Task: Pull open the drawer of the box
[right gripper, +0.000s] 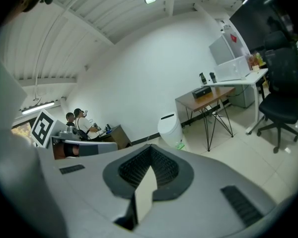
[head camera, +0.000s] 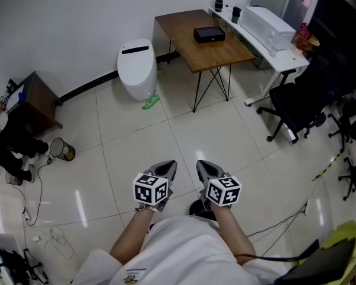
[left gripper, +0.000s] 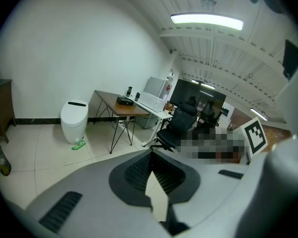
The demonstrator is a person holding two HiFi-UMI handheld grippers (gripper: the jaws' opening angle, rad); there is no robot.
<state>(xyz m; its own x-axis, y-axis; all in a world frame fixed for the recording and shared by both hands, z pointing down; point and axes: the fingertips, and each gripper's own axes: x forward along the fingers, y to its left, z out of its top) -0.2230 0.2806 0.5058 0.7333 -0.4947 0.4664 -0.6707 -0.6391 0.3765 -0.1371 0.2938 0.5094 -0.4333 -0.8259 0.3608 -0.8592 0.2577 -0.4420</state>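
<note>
Nothing of the task is done yet. Open tiled floor (head camera: 184, 135) separates the person from the wooden desk (head camera: 184, 31) at upper centre, where the black box (head camera: 209, 34) sits with no drawer drawn out. A white toilet (head camera: 136, 67) stands to the left of the desk and an office chair (head camera: 296, 108) to its right; neither blocks the approach. At lower centre, the left gripper (head camera: 169, 166) and right gripper (head camera: 200, 164) have their fingers closed together, holding nothing.
</note>
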